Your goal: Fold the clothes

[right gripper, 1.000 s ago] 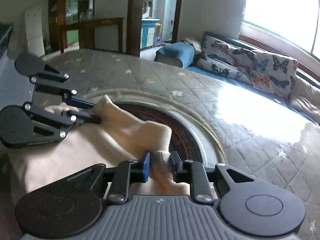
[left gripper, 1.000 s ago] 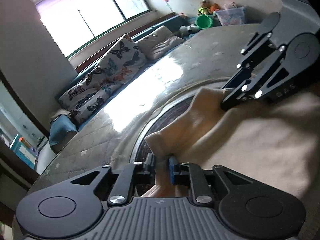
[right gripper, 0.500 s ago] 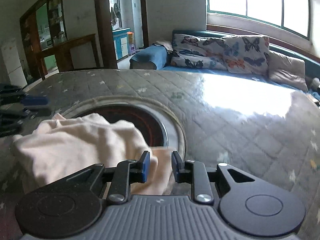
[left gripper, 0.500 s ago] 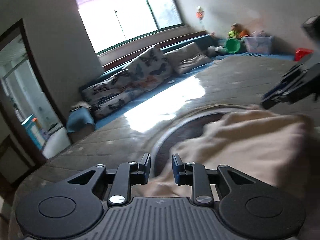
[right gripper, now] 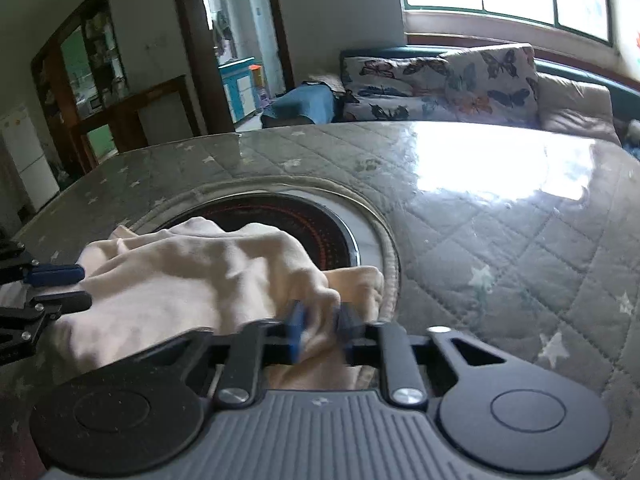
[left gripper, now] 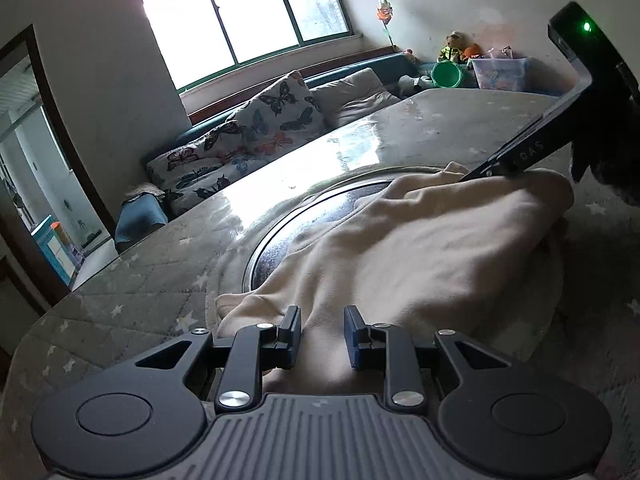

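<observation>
Left gripper jaws apart over cream garment; only right view shows right gripper jaws apart w/ cloth between (blurred).

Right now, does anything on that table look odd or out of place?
Yes: the cream garment lies bunched and rumpled, draped partly over the round dark burner sunk into the quilted table, an odd place for laundry.
</observation>
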### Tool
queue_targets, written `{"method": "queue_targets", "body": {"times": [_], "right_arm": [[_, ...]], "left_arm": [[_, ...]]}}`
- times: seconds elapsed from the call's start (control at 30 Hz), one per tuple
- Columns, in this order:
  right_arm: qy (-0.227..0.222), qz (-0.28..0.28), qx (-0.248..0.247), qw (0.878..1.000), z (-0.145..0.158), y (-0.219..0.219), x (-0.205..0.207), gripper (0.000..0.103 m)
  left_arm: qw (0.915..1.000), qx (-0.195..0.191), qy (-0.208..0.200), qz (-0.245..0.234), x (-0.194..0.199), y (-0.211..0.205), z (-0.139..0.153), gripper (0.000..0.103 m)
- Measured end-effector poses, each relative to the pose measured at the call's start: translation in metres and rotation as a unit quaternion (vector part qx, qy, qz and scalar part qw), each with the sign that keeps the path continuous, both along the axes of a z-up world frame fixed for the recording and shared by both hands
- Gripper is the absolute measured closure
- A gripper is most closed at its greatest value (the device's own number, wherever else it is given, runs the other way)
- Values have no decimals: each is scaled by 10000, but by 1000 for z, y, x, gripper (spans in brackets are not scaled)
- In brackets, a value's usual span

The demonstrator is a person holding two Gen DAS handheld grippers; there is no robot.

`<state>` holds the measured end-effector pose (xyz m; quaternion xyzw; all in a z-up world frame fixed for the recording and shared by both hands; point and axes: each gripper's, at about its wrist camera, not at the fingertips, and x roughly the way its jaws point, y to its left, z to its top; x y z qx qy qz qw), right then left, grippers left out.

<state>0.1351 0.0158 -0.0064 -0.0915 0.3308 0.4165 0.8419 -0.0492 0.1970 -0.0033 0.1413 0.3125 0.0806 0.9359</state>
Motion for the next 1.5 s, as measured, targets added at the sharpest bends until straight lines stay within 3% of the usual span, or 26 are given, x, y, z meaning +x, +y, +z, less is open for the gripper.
{"method": "queue_targets", "body": {"times": [0.1,0.17,0.33,0.4,0.5,0.8,1.03,1.2,1.33,1.5], "right_arm": [[-656,-104,-126,9977,16,1,-9,101],[-783,-172,-214,9965,20,2,-4,101],[-81,-304,46,9995,17,-16,15,97],[6,-281,107,9995,16,-24,9,95],[137,-246,197,9994,14,-35,1,83],[586,-77,416,9974,8,-65,-17,81],[232,434,479,9976,15,-55,-46,81],[128,579,440,9973,11,-47,-53,81],[350,522,598,9962,8,-50,-46,81],[1041,404,892,9897,0,-62,-25,81]], "left_arm": [[10000,-6,18,-17,-1,0,-3,76],[10000,-11,27,-11,-1,0,-5,76],[10000,-37,18,28,-1,-1,-4,74],[10000,-42,14,53,-1,-1,-5,69],[9999,-42,15,96,1,0,-4,65],[10000,-6,-38,72,0,-4,1,65],[9958,-93,-369,-835,13,-42,25,65],[9837,70,-546,-1710,34,-74,24,65],[9708,45,-389,-2367,49,-85,9,65],[9677,-341,-253,-2484,58,-73,-1,67]]}}
